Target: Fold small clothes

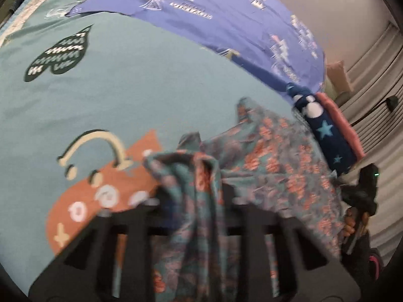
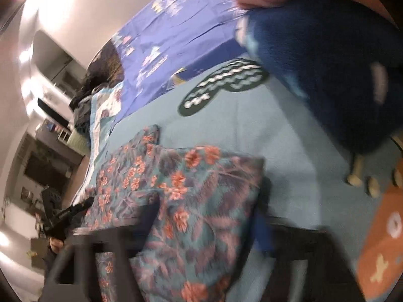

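Both claws, left claw [image 1: 194, 201] and right claw [image 2: 201, 229], seemingly grip the floral garment [image 1: 277, 156]; mid-fold, next lay it flat on the bed [image 1: 151, 88].

The left hand-held gripper [image 1: 194, 201] and right hand-held gripper [image 2: 201, 226] are each clamped on bunched fabric.

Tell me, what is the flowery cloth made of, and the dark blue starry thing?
The flowery cloth looks like thin, matte woven or knit fabric: it bunches into soft folds in the left hand-held gripper. The dark blue starry thing looks like fuzzy fleece, thick and plush at its folded edge, though blur leaves that unsure.
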Tool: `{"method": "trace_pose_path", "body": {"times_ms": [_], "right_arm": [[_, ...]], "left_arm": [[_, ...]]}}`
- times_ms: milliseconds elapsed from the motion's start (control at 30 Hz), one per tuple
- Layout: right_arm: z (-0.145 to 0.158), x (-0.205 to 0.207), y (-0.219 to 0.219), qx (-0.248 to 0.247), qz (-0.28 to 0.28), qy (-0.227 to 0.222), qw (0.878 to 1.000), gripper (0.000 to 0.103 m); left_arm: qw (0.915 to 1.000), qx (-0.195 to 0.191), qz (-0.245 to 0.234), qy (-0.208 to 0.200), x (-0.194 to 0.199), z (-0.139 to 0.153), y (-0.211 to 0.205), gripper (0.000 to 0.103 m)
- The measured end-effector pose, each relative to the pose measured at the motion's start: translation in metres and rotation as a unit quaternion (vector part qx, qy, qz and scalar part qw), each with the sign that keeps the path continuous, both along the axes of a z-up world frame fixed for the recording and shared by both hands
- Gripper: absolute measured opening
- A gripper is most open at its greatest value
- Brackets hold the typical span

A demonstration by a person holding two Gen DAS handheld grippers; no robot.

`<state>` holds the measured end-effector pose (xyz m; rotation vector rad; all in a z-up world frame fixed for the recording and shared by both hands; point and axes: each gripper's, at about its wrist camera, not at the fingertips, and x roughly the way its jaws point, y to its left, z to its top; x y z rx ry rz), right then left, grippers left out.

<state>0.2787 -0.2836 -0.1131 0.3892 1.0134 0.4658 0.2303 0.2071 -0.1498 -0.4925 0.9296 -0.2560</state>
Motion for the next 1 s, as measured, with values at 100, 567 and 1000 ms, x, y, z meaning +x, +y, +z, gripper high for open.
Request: {"method": "trace_pose_path", "body": {"times_ms": [100,567,1000], "right_arm": [[0.020,-0.007,0.013,-0.047,-0.010,-0.042,0.998,0.005],[0.095,0.027,0.016,-0.151,-0.057,-0.104,0.981,0.006],[0.101,0.033,0.038,-0.230,-0.046,-0.123,0.964,0.067]], "left_arm": [[0.9972,0.065,-0.002,-0.036,-0.005,0.020,-0.016,0.017],[0.9741,0.169,0.021,-0.148,0.042,0.122,-0.053,0.017],[0.9783,0.185,0.035,-0.086,0.066,0.093,-0.033,0.048]]}}
